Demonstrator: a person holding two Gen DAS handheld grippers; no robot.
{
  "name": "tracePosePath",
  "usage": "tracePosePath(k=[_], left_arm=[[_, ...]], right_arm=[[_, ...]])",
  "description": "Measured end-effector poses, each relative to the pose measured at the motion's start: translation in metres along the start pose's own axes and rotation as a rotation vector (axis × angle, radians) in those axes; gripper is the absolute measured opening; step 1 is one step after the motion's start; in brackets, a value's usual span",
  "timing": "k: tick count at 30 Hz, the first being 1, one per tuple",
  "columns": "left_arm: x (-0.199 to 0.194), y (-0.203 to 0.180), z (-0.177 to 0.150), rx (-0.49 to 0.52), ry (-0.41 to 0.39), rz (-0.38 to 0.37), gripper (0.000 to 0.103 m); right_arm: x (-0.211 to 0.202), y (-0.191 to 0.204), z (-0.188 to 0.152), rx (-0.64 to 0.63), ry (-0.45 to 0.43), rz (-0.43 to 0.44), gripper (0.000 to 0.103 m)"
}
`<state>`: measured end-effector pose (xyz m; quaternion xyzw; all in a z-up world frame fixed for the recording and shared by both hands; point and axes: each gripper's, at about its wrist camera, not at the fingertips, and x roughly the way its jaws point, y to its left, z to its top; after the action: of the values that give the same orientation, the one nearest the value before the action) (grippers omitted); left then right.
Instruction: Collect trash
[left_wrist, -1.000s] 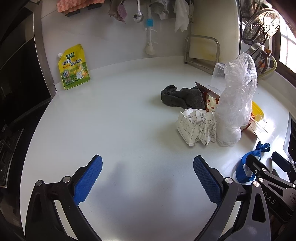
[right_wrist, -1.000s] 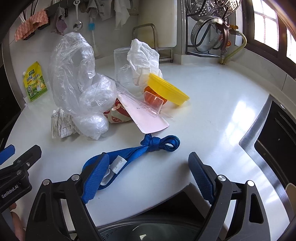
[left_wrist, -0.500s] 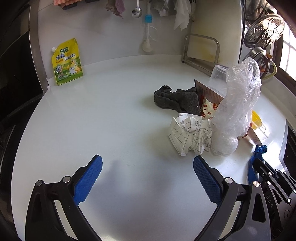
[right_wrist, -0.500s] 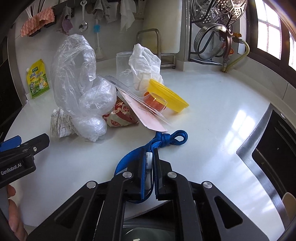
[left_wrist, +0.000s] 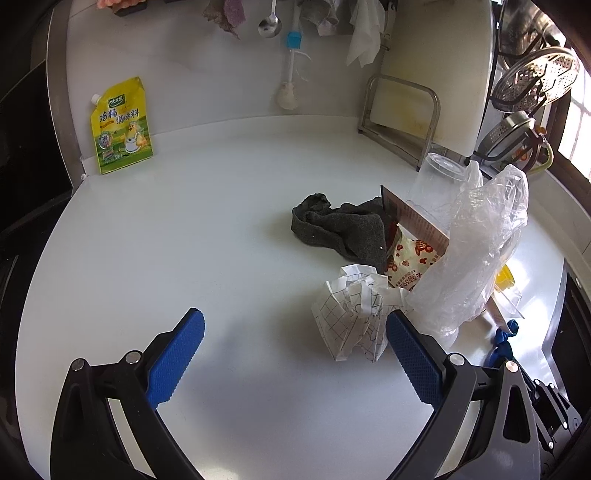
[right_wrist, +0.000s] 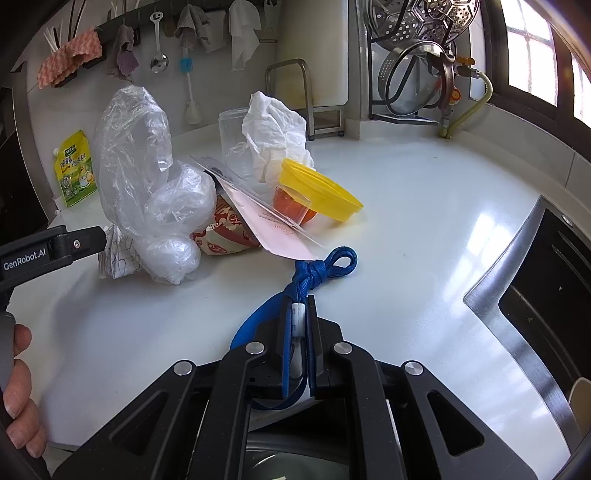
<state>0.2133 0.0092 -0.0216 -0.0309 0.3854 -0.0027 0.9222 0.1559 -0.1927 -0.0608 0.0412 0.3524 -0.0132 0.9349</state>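
On the white counter lies a pile of trash: a crumpled checked paper (left_wrist: 354, 317), a tall clear plastic bag (left_wrist: 476, 251), a red-and-white snack wrapper (left_wrist: 410, 262) and a dark grey cloth (left_wrist: 340, 229). My left gripper (left_wrist: 293, 325) is open just above the counter. Its right finger is close beside the checked paper, and nothing is between the pads. In the right wrist view my right gripper (right_wrist: 299, 306) is shut on a blue strap (right_wrist: 321, 266) with a white tag. The strap's knotted loop lies ahead on the counter, next to a pink card (right_wrist: 269, 225).
A yellow bowl (right_wrist: 321, 192), an orange cup, a clear cup (right_wrist: 232, 133) and a white bag (right_wrist: 273, 129) sit behind the pile. A yellow seasoning pouch (left_wrist: 120, 125) leans on the back wall. A steel sink (right_wrist: 546, 280) opens at the right. A hand (right_wrist: 18, 376) holds the left tool.
My right gripper has shut on the blue strap and lifted part of it. My left gripper has moved toward the pile, so the checked paper now sits beside its right finger.
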Motion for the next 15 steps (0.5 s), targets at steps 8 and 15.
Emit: tracePosePath(k=[8, 15], left_arm=[[0.022, -0.008, 0.004, 0.011, 0.027, 0.038, 0.097], [0.026, -0.007, 0.01, 0.014, 0.007, -0.003, 0.068]], right_arm=[[0.0, -0.002, 0.0, 0.0, -0.002, 0.01, 0.007], [0.0, -0.001, -0.002, -0.001, -0.007, 0.01, 0.007]])
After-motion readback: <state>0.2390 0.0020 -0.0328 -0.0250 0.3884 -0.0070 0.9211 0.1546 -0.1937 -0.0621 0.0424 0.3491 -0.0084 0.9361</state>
